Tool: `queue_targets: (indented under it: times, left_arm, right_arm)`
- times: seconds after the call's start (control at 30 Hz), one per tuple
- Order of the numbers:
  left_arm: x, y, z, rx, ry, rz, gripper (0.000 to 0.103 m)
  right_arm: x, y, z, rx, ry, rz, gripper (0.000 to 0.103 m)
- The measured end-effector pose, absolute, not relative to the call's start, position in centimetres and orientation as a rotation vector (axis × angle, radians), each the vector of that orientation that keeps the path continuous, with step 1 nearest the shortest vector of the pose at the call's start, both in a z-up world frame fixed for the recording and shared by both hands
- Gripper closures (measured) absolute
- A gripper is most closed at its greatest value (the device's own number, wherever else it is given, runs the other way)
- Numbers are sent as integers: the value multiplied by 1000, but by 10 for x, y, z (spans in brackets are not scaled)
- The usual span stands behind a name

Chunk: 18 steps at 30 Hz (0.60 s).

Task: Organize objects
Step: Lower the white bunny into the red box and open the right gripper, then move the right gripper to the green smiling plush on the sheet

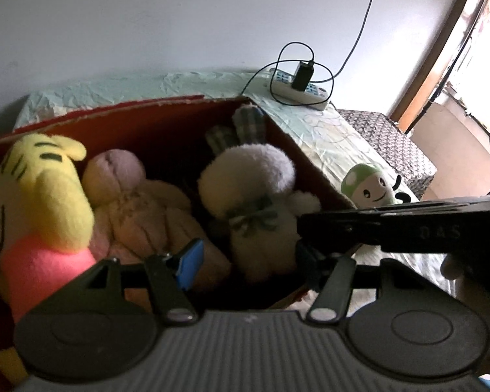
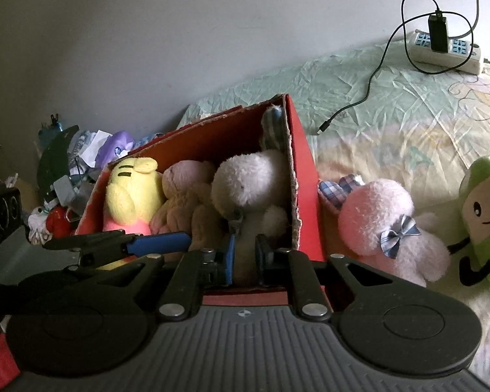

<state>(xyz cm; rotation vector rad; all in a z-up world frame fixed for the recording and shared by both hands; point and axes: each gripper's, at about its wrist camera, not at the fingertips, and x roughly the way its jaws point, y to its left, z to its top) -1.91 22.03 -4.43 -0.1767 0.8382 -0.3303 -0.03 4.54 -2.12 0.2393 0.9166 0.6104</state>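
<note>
Right claw point(image 2: 243, 261) stands narrow, pinched on the white plush point(image 2: 248, 186) low on its body, inside the red box point(image 2: 302, 176) on the bed point(image 2: 392, 104). Left claw point(image 1: 245, 254) gapes wide, empty. Plush judged light, soft, compressible; body is soundest hold. Pink plush point(image 2: 388, 228) and green plush point(image 2: 483, 215) lie outside.

A bed point(image 2: 392, 104) in a crinkled pale-green sheet is carrying a red cardboard box point(image 2: 305, 176), a pink plush rabbit point(image 2: 385, 225), a green mushroom plush point(image 2: 483, 215), and a power strip point(image 2: 447, 52) lying near its far edge.
</note>
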Motion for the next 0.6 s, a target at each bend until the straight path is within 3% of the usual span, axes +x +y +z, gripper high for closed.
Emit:
queue_targets:
  times: [0.13, 0.27, 0.6]
  left_arm:
    - [-21, 216, -41, -151, 835, -308, 38]
    - [-27, 213, -34, -126, 815, -272, 27]
    - [-42, 191, -19, -70, 794, -206, 27]
  right_arm:
    - [-3, 40, -20, 265, 909, 616, 84]
    - [-10, 31, -19, 296, 890, 630, 83]
    - [-18, 4, -19, 403, 844, 681, 82]
